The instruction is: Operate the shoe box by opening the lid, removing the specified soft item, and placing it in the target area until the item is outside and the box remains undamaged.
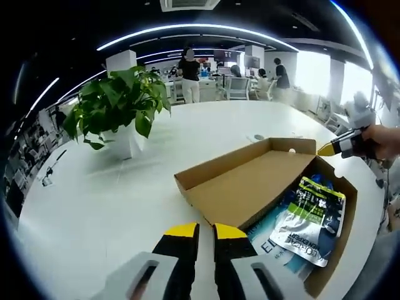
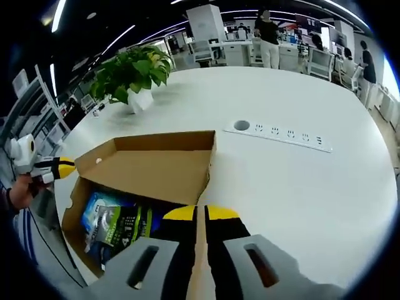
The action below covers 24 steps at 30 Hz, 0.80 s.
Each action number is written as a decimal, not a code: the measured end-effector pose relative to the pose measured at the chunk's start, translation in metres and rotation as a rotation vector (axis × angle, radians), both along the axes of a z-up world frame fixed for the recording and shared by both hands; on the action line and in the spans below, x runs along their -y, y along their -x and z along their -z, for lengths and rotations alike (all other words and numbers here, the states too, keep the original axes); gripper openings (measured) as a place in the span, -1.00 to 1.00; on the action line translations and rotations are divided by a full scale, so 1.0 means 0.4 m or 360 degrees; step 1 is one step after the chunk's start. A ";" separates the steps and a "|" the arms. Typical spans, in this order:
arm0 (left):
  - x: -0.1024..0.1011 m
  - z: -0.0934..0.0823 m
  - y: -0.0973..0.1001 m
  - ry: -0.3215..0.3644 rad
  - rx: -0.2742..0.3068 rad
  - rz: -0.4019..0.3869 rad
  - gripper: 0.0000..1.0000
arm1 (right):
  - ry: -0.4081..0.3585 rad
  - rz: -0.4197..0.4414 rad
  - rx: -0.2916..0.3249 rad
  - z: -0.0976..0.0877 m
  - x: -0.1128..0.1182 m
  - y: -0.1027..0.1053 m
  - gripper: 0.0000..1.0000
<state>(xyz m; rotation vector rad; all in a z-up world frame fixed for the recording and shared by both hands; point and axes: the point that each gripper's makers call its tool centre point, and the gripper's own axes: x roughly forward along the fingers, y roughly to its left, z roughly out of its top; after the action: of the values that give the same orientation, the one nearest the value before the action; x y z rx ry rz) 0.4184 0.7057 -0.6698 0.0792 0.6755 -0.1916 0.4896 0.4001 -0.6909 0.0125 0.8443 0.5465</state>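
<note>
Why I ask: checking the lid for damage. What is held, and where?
The right gripper seems to pinch the lid by its near edge. The left gripper sits at the lid's edge; its hold cannot be told.

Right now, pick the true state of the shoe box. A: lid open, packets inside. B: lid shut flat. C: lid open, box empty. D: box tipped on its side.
A: the shoe box has its lid swung open, and soft packets lie inside.

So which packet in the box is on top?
The silver and green pouch lies on top; the blue packet sits partly under it, nearer the left claw.
</note>
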 end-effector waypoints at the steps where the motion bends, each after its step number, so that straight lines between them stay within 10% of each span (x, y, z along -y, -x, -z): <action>1: -0.001 0.000 0.002 0.0004 0.0000 -0.0002 -0.83 | 0.0000 0.0003 -0.0001 0.000 0.002 0.002 -0.92; 24: -0.006 -0.040 0.131 0.0204 0.0093 -0.0050 -0.66 | -0.0065 0.0004 0.0033 -0.017 0.094 0.161 -0.69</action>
<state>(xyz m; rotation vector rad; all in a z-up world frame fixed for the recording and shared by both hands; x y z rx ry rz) 0.3661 0.7082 -0.6539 -0.0484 0.6047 -0.2013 0.4252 0.3624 -0.6841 0.0451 0.8127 0.5609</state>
